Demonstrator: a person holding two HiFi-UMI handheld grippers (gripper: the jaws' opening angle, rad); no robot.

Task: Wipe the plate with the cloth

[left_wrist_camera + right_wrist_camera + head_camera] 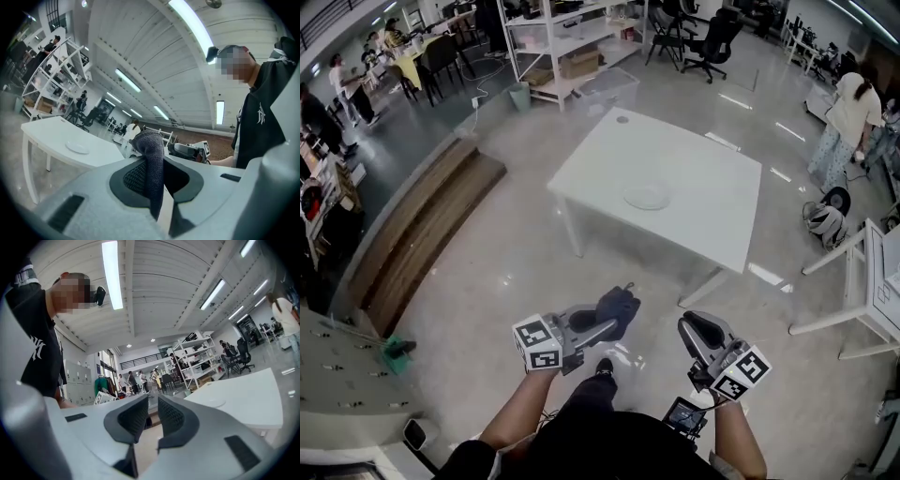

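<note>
Loads of bare floor (487,272), table (703,225) edge and plate (647,197) well ahead, left gripper (598,330) pinching cloth (617,307), right gripper (694,328) barely parted, empty.

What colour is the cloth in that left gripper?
Dark grey cloth, seen best in the left gripper view.
</note>
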